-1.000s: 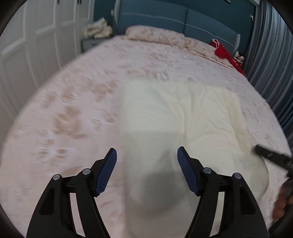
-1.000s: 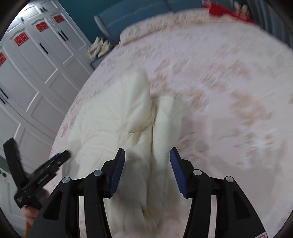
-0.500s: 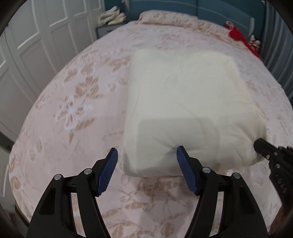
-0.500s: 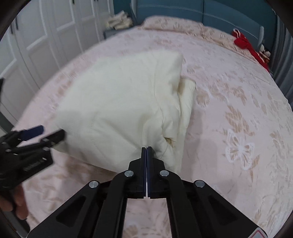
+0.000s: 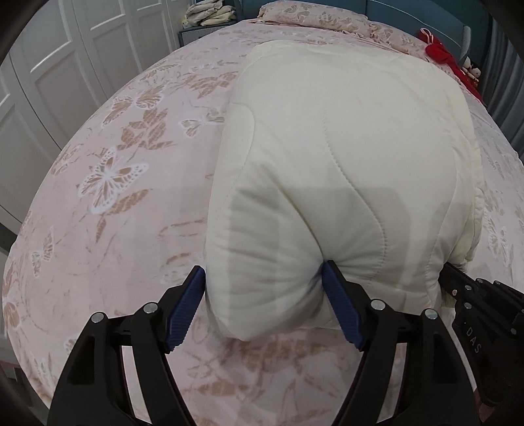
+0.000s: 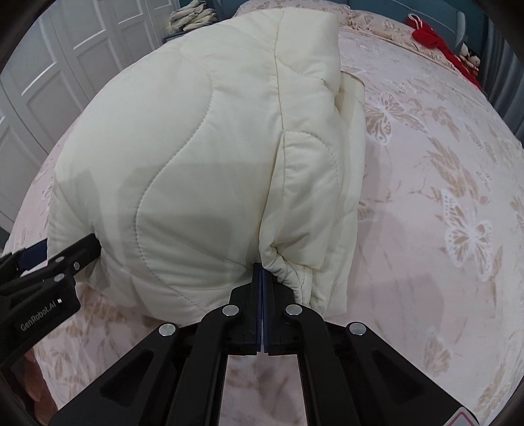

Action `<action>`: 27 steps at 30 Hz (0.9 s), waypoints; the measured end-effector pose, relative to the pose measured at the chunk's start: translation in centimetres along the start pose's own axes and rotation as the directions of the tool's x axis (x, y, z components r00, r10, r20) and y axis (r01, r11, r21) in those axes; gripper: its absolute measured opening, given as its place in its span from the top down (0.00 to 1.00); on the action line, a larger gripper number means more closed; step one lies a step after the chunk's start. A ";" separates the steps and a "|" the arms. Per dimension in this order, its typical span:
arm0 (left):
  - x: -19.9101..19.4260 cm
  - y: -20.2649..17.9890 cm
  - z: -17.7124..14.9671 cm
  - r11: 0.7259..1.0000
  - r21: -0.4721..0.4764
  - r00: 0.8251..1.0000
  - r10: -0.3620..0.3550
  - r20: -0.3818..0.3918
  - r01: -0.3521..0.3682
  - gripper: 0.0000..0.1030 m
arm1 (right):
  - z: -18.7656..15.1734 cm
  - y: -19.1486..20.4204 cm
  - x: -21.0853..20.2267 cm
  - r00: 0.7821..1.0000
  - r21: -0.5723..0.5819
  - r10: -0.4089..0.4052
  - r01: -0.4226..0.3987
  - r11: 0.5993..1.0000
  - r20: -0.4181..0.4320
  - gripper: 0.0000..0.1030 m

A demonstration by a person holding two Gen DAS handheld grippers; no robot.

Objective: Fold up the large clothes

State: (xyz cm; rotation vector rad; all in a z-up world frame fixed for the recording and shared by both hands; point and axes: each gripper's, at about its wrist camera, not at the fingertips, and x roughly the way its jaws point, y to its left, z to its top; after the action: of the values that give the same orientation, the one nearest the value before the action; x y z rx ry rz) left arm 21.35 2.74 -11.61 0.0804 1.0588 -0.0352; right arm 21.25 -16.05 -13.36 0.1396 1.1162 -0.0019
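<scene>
A cream quilted jacket (image 5: 344, 147) lies folded into a puffy bundle on the pink butterfly-print bed (image 5: 114, 196). My left gripper (image 5: 263, 268) straddles its near left corner; the jaws are opening, the corner bulges between them and the right pad (image 5: 340, 304) dents the fabric. In the right wrist view the jacket (image 6: 196, 147) fills the middle, a sleeve with a gathered cuff (image 6: 291, 278) folded along its right side. My right gripper (image 6: 262, 267) is shut, its tips pushed against the near edge beside that cuff. Each gripper shows in the other's view: right gripper (image 5: 475, 301), left gripper (image 6: 62, 249).
White wardrobe doors (image 5: 49, 65) stand to the left of the bed. A pile of light clothes (image 5: 209, 13) sits on a nightstand at the back. Red cloth (image 5: 442, 55) lies near the headboard, grey curtains (image 5: 504, 65) hang at the right. Bedspread (image 6: 442, 164) stretches right of the jacket.
Both grippers came down and closer to the jacket's near edge. The right gripper went from open to shut. The left gripper now has the jacket's corner between its jaws.
</scene>
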 end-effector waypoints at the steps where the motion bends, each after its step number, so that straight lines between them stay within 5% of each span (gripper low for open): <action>1: 0.1 -0.2 0.0 1.000 0.004 1.000 0.005 0.001 -0.005 0.29 | 0.0 -0.1 0.2 1.000 0.007 0.005 -0.005 1.000 0.000 1.00; 6: 0.3 -0.8 0.2 0.999 0.025 0.999 0.043 0.007 -0.044 0.26 | 0.2 0.2 0.5 1.000 -0.007 -0.004 0.004 1.000 0.000 1.00; 10: -2.5 -0.6 0.3 0.998 0.025 0.998 0.061 0.027 -0.062 0.27 | 0.5 0.0 -3.0 1.000 0.024 0.004 -0.004 1.000 0.008 1.00; 11: -3.8 -0.4 0.0 0.998 0.021 0.997 0.066 0.038 -0.067 0.28 | 0.3 -0.2 -4.5 0.999 0.040 0.017 -0.019 0.999 0.034 0.93; 13: -6.3 0.0 -1.0 0.999 -0.006 0.998 0.050 0.049 -0.050 0.26 | -1.0 -0.4 -8.2 0.995 0.080 0.043 -0.050 0.996 0.090 0.60; 15: -8.5 0.4 -2.2 0.999 -0.034 0.997 0.032 0.064 -0.030 0.18 | -3.1 -0.3 -11.7 0.988 0.101 0.027 -0.043 0.994 0.154 0.42; 18: -11.8 0.8 -4.8 0.998 -0.052 0.995 0.033 0.095 -0.028 0.11 | -6.2 0.6 -15.3 0.979 0.073 -0.007 -0.008 0.997 0.206 0.40; 27: -17.2 -0.1 -11.8 0.999 -0.007 0.991 0.042 0.130 -0.041 0.10 | -14.1 2.3 -20.5 0.966 0.056 -0.043 0.030 0.998 0.257 0.34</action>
State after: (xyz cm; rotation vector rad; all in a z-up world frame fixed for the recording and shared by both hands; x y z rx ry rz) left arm 2.67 3.44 -2.33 0.0950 0.9270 -0.0007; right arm -0.28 -13.60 -0.80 0.1600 0.8585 -0.0797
